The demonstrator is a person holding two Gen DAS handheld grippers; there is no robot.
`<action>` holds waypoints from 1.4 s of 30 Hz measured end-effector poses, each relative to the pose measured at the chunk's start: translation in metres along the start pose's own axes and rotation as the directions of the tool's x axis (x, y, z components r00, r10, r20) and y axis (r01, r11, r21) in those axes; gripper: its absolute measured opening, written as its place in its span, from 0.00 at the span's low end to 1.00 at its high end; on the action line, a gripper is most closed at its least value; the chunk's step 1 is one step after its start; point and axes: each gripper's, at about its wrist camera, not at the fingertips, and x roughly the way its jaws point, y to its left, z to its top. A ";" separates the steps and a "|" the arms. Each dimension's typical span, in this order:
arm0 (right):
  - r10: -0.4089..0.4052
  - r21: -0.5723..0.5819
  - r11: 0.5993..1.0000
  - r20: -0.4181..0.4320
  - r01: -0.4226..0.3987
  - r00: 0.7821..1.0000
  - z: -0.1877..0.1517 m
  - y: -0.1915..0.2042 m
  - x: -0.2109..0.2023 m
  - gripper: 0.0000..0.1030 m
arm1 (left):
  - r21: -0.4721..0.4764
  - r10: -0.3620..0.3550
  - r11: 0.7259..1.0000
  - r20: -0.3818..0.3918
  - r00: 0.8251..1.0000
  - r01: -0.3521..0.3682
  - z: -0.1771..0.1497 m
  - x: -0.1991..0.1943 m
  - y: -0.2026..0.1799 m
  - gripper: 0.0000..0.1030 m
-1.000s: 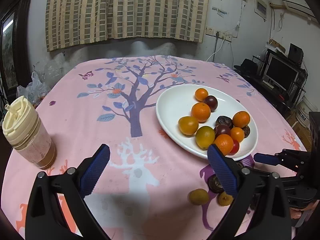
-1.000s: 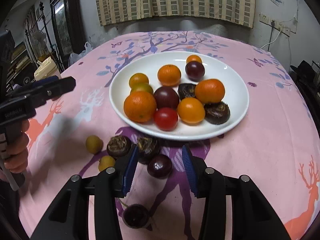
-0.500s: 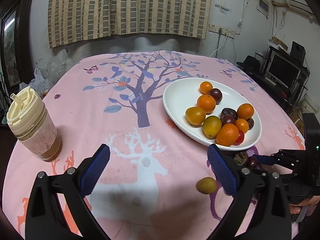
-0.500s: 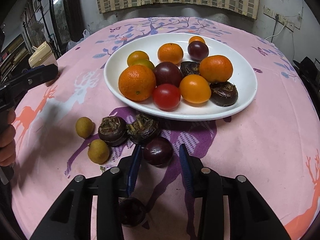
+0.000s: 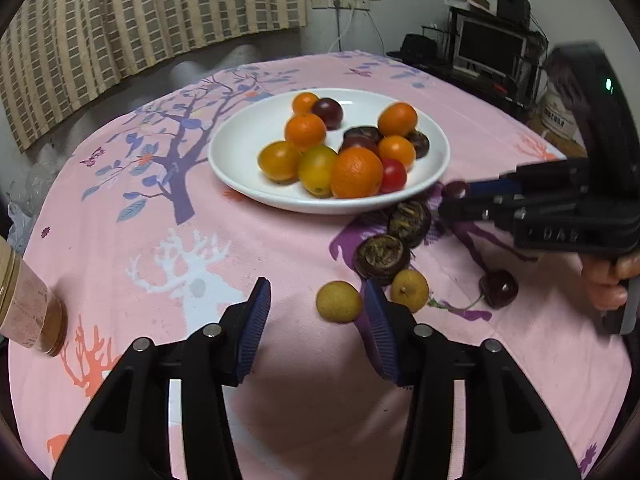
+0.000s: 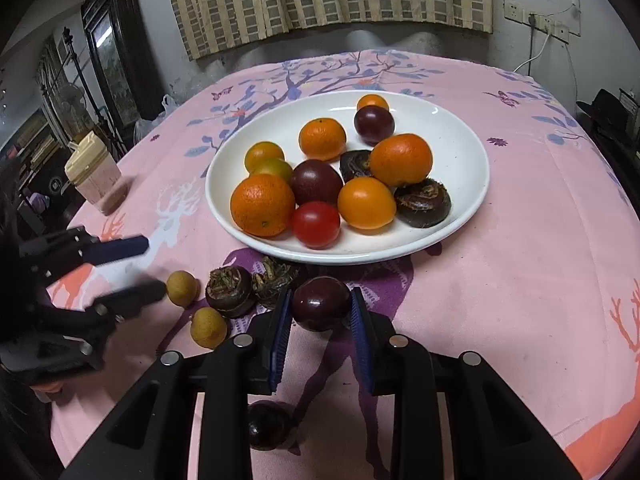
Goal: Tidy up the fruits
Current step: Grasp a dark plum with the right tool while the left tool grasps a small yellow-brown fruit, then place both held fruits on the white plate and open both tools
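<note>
A white plate [image 5: 248, 148] [image 6: 472, 140] holds several oranges, a red tomato and dark fruits. On the pink cloth in front of it lie two yellow longans [image 5: 338, 302] [image 6: 182, 288], two brown water chestnuts [image 5: 382, 258] [image 6: 230, 296] and a dark cherry [image 5: 500, 288] [image 6: 268, 424]. My left gripper [image 5: 316, 286] [image 6: 155, 266] hangs low over the cloth with its jaws closing. The nearer longan lies just ahead, by the right pad, untouched. My right gripper [image 6: 320, 294] [image 5: 456, 200] is shut on a dark purple fruit [image 6: 320, 308] [image 5: 456, 189] just before the plate's rim.
A jar with a cream lid [image 6: 94, 172] [image 5: 28, 308] stands near the table's left edge. A hand [image 5: 604, 280] grips the right tool's handle. Beyond the table's far right stand a monitor and shelves [image 5: 492, 44]. A striped curtain hangs behind.
My left gripper has dropped and swung right toward the loose fruit, and its jaws have narrowed a lot. The right gripper's jaws have closed onto the dark purple fruit.
</note>
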 end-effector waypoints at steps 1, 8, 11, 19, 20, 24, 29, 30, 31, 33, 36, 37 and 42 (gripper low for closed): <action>0.001 0.003 1.000 0.006 -0.001 1.000 0.000 0.000 -0.002 0.29 | 0.004 -0.006 1.000 -0.006 1.000 0.006 0.000 0.002 -0.002 0.46; -0.002 0.008 1.000 0.021 0.002 1.000 0.001 -0.001 -0.007 0.29 | 0.024 0.003 1.000 -0.053 0.999 -0.002 -0.003 0.020 -0.006 0.40; -0.005 0.008 1.000 0.021 0.005 1.000 0.001 -0.001 -0.007 0.29 | 0.024 0.000 1.000 -0.056 0.998 0.001 -0.003 0.023 -0.007 0.34; -0.005 0.018 1.000 0.032 0.005 0.999 0.001 -0.002 -0.010 0.29 | 0.020 0.002 1.000 -0.046 0.999 -0.001 -0.002 0.022 -0.007 0.27; 0.003 0.016 1.000 0.037 -0.004 0.999 0.001 -0.002 -0.012 0.29 | -0.002 0.003 1.000 -0.029 1.000 -0.003 0.001 0.017 -0.003 0.27; 0.038 0.009 0.999 0.106 -0.039 0.994 0.006 0.000 -0.022 0.29 | -0.140 -0.071 0.987 0.085 0.994 0.083 0.020 -0.006 0.021 0.27; 0.014 0.074 0.997 0.197 -0.029 0.980 0.032 -0.009 -0.018 0.29 | -0.245 -0.041 0.967 0.128 0.991 0.072 0.065 0.009 0.037 0.27; 0.006 0.086 0.996 0.208 -0.025 0.978 0.039 -0.012 -0.015 0.29 | -0.260 -0.035 0.963 0.133 0.991 0.069 0.073 0.015 0.039 0.27; 0.002 0.094 0.995 0.215 -0.022 0.977 0.043 -0.014 -0.013 0.29 | -0.269 -0.030 0.961 0.132 0.991 0.065 0.079 0.021 0.040 0.27; -0.012 0.101 0.995 0.240 -0.013 0.971 0.055 -0.019 -0.006 0.29 | -0.285 -0.021 0.957 0.126 0.992 0.056 0.092 0.034 0.044 0.27; -0.021 0.113 0.994 0.243 -0.007 0.970 0.062 -0.025 0.003 0.45 | -0.322 0.010 0.946 0.101 0.995 0.023 0.094 0.040 0.049 0.70; -0.018 0.118 0.993 0.231 -0.010 0.973 0.060 -0.027 0.004 0.45 | -0.332 0.026 0.943 0.113 0.993 0.013 0.091 0.036 0.051 0.85; 0.023 0.074 0.997 0.203 -0.039 0.979 0.048 -0.015 -0.015 0.45 | -0.355 0.086 0.934 0.142 0.986 -0.030 0.074 0.005 0.056 0.90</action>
